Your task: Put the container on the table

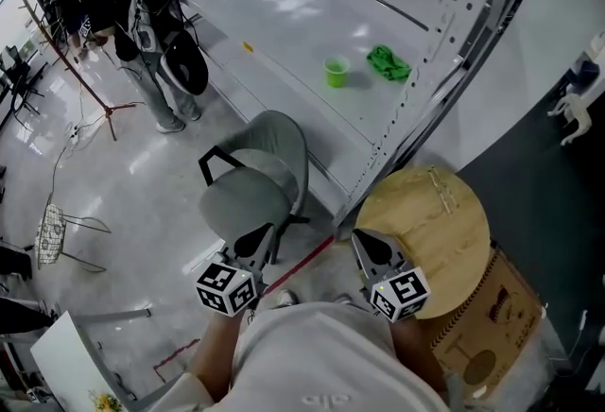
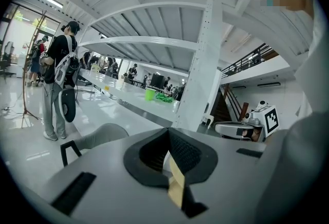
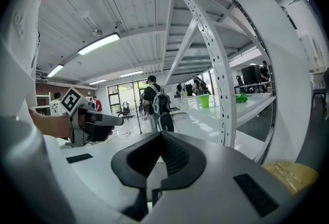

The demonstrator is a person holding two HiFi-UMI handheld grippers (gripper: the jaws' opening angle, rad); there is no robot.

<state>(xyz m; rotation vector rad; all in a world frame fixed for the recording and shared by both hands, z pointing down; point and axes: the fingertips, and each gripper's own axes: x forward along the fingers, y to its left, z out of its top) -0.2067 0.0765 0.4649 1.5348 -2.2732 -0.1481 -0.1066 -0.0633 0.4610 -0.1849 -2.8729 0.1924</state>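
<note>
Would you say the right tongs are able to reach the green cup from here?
Probably not yet: the right tongs are held close to the person's body, while the green cup stands far off on the white shelf. Nothing seems to block it; stepping closer should do.

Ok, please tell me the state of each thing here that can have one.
Left gripper: jaws shut, nothing held.
Right gripper: jaws shut, nothing held.
Green cup: upright on the white shelf.
Green cloth: crumpled, apart from the cup.
Chair: upright, nobody sitting.
</note>
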